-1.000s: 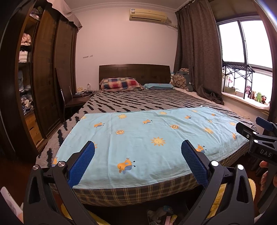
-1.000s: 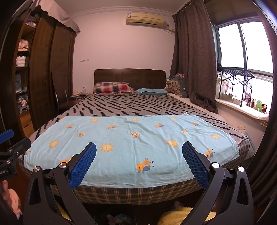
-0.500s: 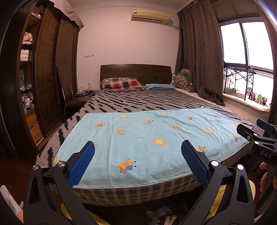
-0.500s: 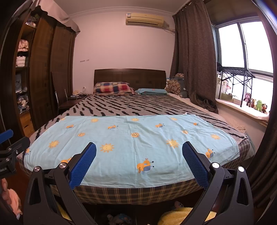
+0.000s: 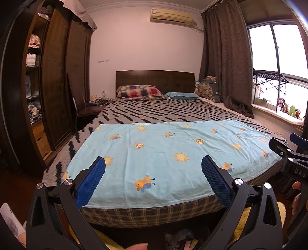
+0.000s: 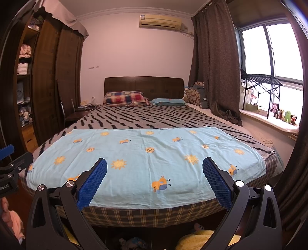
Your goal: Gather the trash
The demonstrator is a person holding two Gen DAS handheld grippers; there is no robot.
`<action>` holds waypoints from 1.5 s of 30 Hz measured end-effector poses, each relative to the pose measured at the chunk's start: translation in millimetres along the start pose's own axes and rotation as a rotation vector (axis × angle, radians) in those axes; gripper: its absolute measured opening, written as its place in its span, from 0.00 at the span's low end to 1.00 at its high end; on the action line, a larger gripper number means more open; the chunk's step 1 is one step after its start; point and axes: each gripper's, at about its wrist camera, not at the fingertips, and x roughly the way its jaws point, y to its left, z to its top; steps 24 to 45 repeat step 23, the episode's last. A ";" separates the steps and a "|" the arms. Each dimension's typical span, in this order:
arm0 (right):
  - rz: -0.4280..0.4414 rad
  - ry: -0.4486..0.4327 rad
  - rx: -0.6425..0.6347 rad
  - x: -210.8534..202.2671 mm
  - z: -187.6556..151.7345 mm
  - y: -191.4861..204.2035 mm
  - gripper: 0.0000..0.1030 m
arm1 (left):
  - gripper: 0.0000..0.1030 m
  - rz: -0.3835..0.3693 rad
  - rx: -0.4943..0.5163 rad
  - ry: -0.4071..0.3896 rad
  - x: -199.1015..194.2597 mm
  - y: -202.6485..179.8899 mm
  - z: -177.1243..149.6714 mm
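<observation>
Nothing has shifted: both the left gripper and right gripper still hover wide open, empty, before the light-blue sun-patterned sheet, no trash collected.

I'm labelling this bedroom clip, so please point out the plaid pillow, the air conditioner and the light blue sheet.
plaid pillow (image 5: 139,92): left wrist view, middle of its top face.
air conditioner (image 5: 171,16): left wrist view, centre of its front panel.
light blue sheet (image 6: 146,163): right wrist view, plain middle area of the cloth.
</observation>
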 end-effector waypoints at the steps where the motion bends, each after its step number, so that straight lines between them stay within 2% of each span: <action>1: -0.001 0.002 0.000 0.1 -0.2 0.4 0.97 | 0.92 0.011 0.000 -0.004 -0.4 -0.1 0.1; 10: 0.001 0.007 -0.001 2.7 0.6 0.8 0.97 | 0.92 0.028 0.001 -0.007 1.0 0.2 -0.3; 21: 0.003 0.009 -0.003 3.0 1.0 1.7 0.97 | 0.92 -0.024 -0.023 0.012 2.1 3.9 1.2; 45: 0.005 0.010 -0.005 3.6 1.6 2.2 0.97 | 0.92 -0.020 -0.021 0.015 2.7 3.7 1.2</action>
